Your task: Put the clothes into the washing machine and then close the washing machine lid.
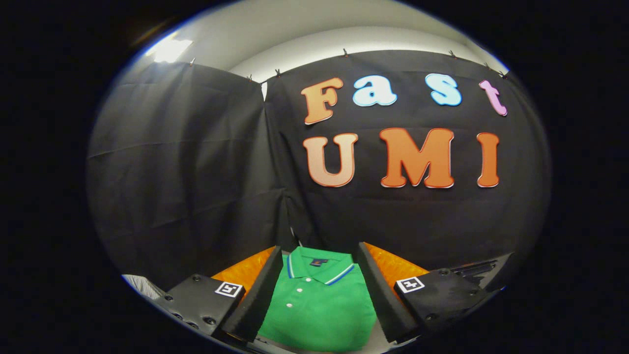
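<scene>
Green cotton fills the lower centre of the frame: a folded polo shirt (319,305) lies flat on the orange worktop (393,268), framed by our gripper (319,290), whose jaws stand wide on either side of it, touching nothing that we can tell. We judge the task barely begun: shirt ungrasped, loading and lid-closing all left.

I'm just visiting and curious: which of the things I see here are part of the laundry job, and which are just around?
Part of the job:
- green polo shirt, folded, lying between the open gripper fingers
- the gripper itself

Just around:
- orange surface under the shirt
- black cloth wall behind
</scene>
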Motion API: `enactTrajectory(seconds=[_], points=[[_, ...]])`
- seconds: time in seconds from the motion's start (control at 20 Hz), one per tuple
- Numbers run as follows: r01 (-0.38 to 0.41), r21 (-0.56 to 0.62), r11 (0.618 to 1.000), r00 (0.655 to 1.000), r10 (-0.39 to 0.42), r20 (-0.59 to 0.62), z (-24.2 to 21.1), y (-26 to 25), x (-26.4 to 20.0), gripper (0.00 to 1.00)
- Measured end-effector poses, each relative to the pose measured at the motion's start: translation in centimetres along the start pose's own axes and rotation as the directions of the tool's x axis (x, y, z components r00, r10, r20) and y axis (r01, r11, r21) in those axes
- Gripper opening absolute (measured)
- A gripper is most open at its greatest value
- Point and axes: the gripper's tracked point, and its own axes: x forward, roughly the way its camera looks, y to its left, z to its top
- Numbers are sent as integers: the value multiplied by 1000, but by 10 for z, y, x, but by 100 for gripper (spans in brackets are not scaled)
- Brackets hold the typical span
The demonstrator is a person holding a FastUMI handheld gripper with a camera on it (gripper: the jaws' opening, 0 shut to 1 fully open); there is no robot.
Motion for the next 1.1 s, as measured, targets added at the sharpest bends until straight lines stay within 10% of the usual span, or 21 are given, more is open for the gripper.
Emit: enactTrajectory(seconds=[0.65, 1.1], points=[[215, 65, 975, 887, -167, -430, -170, -13, 78, 98], [156, 69, 985, 931, -123, -343, -169, -11, 77, 98]])
